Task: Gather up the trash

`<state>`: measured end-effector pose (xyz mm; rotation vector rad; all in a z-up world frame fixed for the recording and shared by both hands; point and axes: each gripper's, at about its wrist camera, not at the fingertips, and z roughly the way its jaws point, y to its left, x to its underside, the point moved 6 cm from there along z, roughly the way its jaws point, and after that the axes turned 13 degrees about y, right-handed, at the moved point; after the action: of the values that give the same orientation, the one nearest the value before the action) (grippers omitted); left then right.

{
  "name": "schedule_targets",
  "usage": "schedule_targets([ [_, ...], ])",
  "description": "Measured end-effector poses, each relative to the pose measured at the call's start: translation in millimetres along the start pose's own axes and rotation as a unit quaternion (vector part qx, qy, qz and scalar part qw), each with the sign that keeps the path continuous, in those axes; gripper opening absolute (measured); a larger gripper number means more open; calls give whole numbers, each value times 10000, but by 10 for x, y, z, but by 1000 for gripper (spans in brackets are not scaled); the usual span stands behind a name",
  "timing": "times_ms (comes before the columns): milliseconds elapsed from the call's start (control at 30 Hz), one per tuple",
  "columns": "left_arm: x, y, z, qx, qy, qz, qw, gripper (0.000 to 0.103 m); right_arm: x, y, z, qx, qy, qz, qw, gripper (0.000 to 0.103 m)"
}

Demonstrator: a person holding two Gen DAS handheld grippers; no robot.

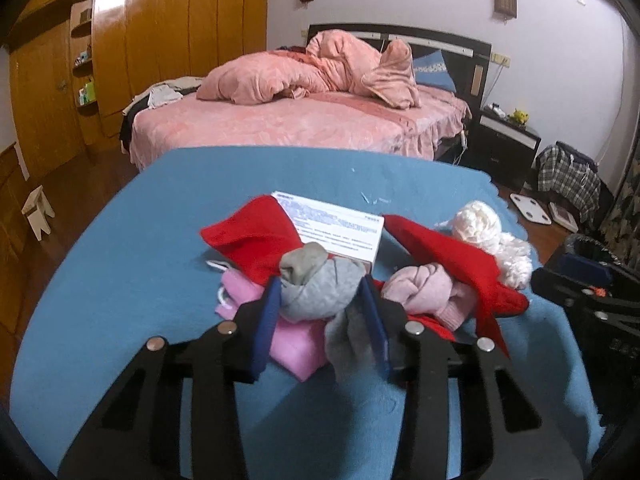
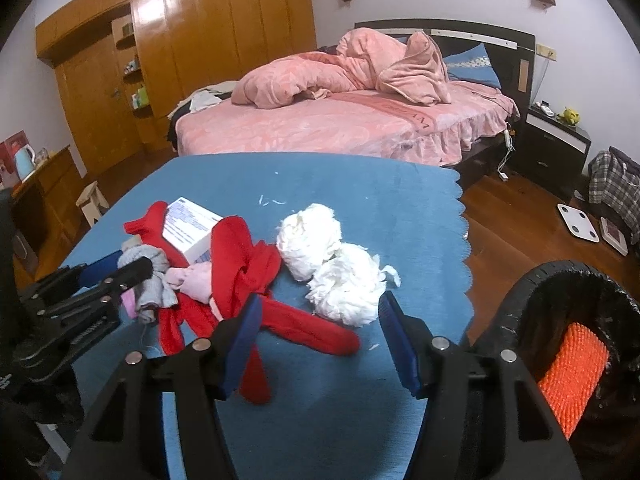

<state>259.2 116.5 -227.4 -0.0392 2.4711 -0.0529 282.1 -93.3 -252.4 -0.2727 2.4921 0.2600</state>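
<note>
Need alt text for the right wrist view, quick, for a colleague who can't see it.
The right hand-held gripper hangs open over a blue tablecloth, its fingers either side of the near white tissue wad. Left lie red cloth, socks and a box; a black bin stands right.

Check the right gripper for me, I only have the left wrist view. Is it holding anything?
Observer: No. The right gripper is open and grips nothing.
Operator: OK. Left gripper is clamped on the grey sock. The white stuff looks like one lump here. Is it?
Observer: It is two crumpled white wads that touch: the far wad and the near wad, which is just ahead of the right fingers.
Operator: Anything in the bin?
Observer: Yes. The black bin holds an orange textured item.
</note>
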Motion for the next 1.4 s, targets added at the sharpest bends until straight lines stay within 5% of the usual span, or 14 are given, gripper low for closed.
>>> schedule_targets([
  [233,53,160,-218,-58,-149,-28,9999,39,-12,203,121,-250,75,-83,9996,59],
  [533,87,260,-173,-77,-27,-64,9999,39,-19,397,485,-322,430,-155,9984,45],
  [800,98,261,-167,-34,10,-75,10000,39,18,481,476,-603,536,-294,9963,14],
  [1167,88,146,-327,17,-134,25,9999,39,40,500,42,-958,202,-248,9949,12],
  [1400,172,57,-300,58,-22,131,9999,39,155,499,-25,-829,325,-383,9953,17],
])
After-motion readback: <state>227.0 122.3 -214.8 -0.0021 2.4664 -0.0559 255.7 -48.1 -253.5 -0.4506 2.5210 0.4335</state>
